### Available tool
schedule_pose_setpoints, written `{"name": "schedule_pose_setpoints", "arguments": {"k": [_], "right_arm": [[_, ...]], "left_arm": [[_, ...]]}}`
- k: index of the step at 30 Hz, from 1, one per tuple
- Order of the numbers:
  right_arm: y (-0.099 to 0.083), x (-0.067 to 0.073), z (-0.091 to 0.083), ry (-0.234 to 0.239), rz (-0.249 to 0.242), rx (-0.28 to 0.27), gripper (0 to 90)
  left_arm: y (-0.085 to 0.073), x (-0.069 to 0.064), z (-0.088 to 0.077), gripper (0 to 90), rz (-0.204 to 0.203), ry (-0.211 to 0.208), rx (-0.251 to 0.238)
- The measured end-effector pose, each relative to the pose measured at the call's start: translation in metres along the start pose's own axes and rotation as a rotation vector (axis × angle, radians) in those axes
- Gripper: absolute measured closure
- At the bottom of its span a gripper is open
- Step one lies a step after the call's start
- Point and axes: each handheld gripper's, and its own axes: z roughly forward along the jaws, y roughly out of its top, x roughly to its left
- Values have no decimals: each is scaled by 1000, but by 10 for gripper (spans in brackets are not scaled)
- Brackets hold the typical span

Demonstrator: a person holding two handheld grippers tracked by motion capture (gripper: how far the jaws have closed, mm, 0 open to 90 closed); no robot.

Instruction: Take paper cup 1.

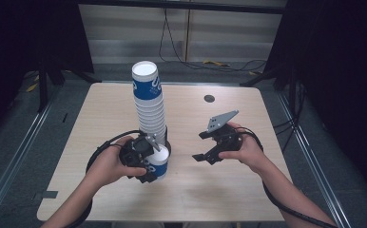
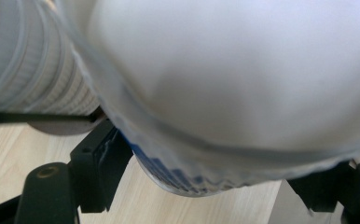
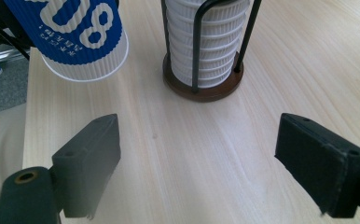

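A person's left gripper [image 1: 149, 159] is clamping a blue-and-white paper cup [image 1: 159, 164] just beside the foot of the cup stack [image 1: 149, 102] in its wire holder [image 3: 201, 84]. The cup is sitting roughly upright, rim toward the camera. The right gripper [image 1: 204, 145], jaws apart and empty, is hovering to the cup's right.

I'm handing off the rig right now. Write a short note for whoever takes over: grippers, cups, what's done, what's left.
Left gripper: shut on a single blue-and-white paper cup, held beside the foot of the cup stack.
Right gripper: open, empty, above bare table, right of the stack.
Stack: upside-down cups in a wire holder on a round brown base, mid-table.
Done: one cup is in the left gripper, apart from the stack.
Left: probably place that cup; the right gripper is free to help.
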Motion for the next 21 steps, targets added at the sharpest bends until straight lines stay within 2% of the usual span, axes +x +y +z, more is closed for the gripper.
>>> {"name": "schedule_pose_setpoints", "arguments": {"k": [2,6,7,8,9,10,11,14,16,18,19,20,21], "right_arm": [[-1,0,-1,6,2,1,135],[0,1,-3,15,-4,0,134],[0,2,-4,19,-4,-3,134],[0,2,-5,22,-3,-1,134],[1,3,-5,24,-7,0,134],[1,3,-6,29,-11,0,134],[1,4,-7,30,-14,4,134],[1,5,-8,39,-21,8,134],[0,6,-8,43,-19,9,134],[-1,6,-8,45,-25,10,134],[-1,6,-9,44,-21,10,134],[-2,6,-8,48,-16,5,134],[-2,6,-9,51,-14,0,134]], "left_arm": [[4,-1,3,223,-9,-2,-8],[16,-2,6,223,14,-1,6],[18,-4,8,222,-6,0,1],[22,-1,8,223,27,-2,13],[24,-3,10,223,0,-2,5],[27,-1,10,222,26,-4,11],[29,-1,11,222,29,-3,8],[36,-3,14,223,14,-8,7],[41,-3,16,222,33,-2,16],[44,-4,18,222,12,2,18],[46,-2,19,223,38,1,21],[47,-3,20,223,23,-2,15],[49,-2,21,223,34,-5,14]]}}
